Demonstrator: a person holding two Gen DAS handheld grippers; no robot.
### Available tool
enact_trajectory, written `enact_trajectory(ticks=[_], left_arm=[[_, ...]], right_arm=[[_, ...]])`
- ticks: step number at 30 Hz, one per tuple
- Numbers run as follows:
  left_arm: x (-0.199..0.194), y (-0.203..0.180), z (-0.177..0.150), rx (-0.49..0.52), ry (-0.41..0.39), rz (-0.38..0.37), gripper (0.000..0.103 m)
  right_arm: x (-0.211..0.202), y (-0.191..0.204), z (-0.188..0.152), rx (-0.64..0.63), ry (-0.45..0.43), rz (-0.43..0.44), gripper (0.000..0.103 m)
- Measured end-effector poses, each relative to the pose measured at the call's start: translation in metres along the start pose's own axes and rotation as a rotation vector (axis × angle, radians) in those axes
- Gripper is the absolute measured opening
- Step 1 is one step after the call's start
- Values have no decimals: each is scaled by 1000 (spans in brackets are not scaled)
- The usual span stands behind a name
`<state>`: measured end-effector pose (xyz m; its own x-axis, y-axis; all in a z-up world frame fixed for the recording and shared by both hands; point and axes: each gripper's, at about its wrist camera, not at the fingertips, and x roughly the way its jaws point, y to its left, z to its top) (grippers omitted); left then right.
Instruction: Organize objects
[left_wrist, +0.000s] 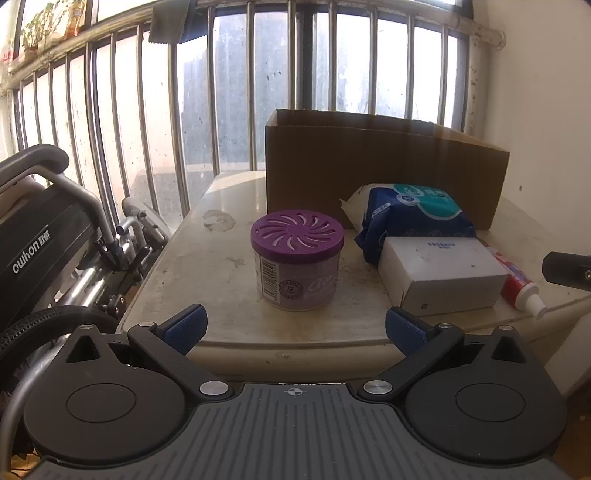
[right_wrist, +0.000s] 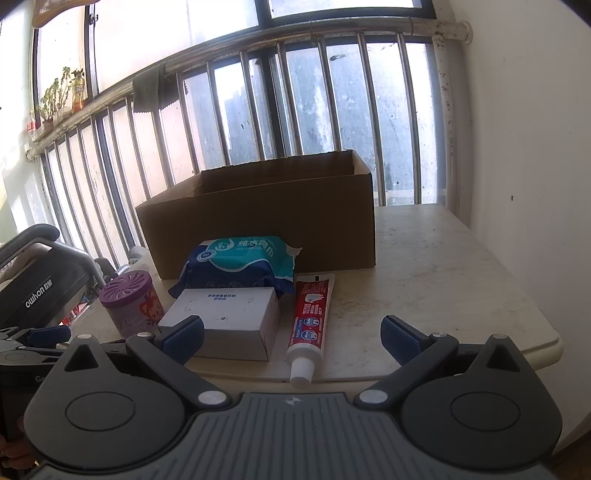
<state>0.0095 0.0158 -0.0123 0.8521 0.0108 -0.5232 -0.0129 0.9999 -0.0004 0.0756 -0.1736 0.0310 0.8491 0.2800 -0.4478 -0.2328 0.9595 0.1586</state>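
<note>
You have not started packing yet: the purple air freshener (left_wrist: 297, 258), wipes pack (right_wrist: 242, 264), white box (right_wrist: 225, 323) and toothpaste (right_wrist: 309, 325) all sit on the bench (right_wrist: 443, 277) in front of the cardboard box (right_wrist: 258, 225). What shows of its inside looks empty. Your left gripper (left_wrist: 295, 326) and right gripper (right_wrist: 291, 334) hover short of the items, jaws wide open and holding nothing.

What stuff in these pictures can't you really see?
- Floor of the cardboard box: both views, hidden by its own front wall.
- Near end of the wipes pack: both views, covered by the white box.
- Small print on the toothpaste: right view, too small to read.
- Toothpaste in the left view: mostly hidden behind the white box.
- Right gripper in the left view: cut off by the edge.
</note>
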Motion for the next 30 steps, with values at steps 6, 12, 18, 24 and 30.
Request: enact_trajectory(ticks=[6, 12, 18, 24, 30], left_arm=[[0, 0, 0, 0, 0, -1, 103], [0, -1, 0, 0, 1, -2, 103], [-1, 0, -1, -1, 0, -5, 103], [-1, 0, -1, -3, 1, -6, 103], [0, 1, -1, -7, 3, -5, 103]], right_arm=[[0, 0, 0, 1, 0, -1, 103], [0, 0, 0, 1, 0, 1, 103], [0, -1, 0, 1, 0, 1, 103], [0, -1, 0, 1, 1, 2, 103], [0, 0, 0, -1, 0, 3, 103]])
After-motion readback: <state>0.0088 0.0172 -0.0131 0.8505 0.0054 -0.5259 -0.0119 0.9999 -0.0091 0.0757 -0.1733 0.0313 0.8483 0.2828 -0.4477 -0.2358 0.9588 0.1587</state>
